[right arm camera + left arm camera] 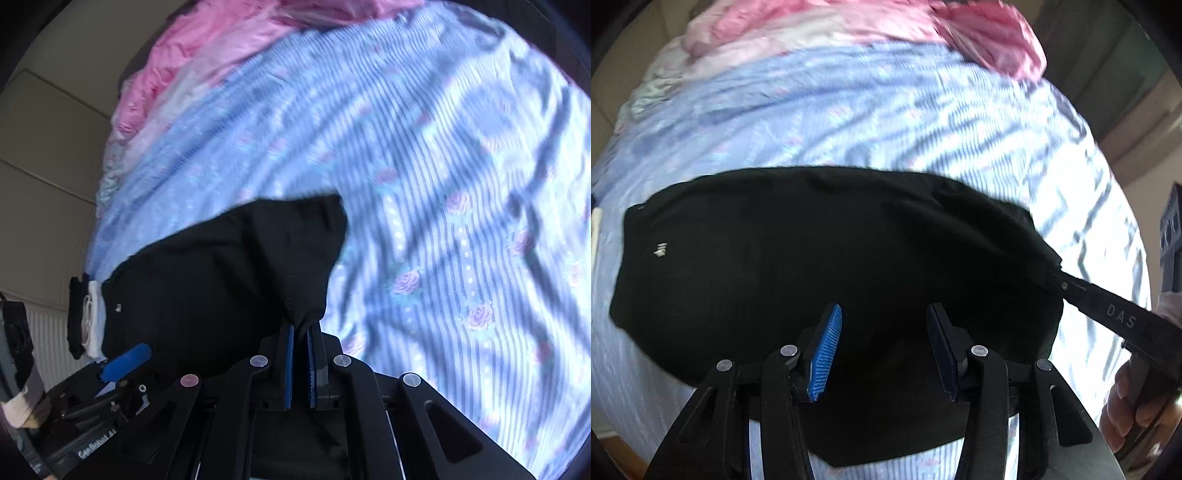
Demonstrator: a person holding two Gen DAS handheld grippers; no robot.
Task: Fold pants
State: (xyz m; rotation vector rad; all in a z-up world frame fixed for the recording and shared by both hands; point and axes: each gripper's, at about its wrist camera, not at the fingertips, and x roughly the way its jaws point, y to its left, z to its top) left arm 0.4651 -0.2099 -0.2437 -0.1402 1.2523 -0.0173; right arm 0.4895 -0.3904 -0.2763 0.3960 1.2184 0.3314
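On the bed, over a blue striped sheet point(871, 110) printed with small roses, lie the black pants point(812, 258), already doubled into a broad dark slab. My left tool point(882, 350) hangs just above the near part of them with its blue pads point(825, 354) spread well apart — nothing sits between them, and the cloth shows dark in the gap. A small pale logo point(660, 250) marks the fabric toward the left end.

My right tool point(300, 363) is pinched down on a gathered bit of the pants point(221, 280): in its own view the two pads stand nearly together with a peak of black cloth rising out from between them, and the fabric hangs in a lifted fold from that point. From the left camera I see the same tool point(1067, 286) coming in from the right as a long black finger, its tip buried at the right corner of the pants, my right hand point(1126, 398) wrapped round the handle lower down.

Beyond the sheet, at the far edge of the bed, a pink quilt point(990, 33) lies crumpled. In the right view something white point(94, 317) sits just past the left end of the pants, with a dark strip beside it — possibly another garment, though the blur there keeps me from being sure. My left tool point(125, 363) shows in that corner too, one blue pad raised.
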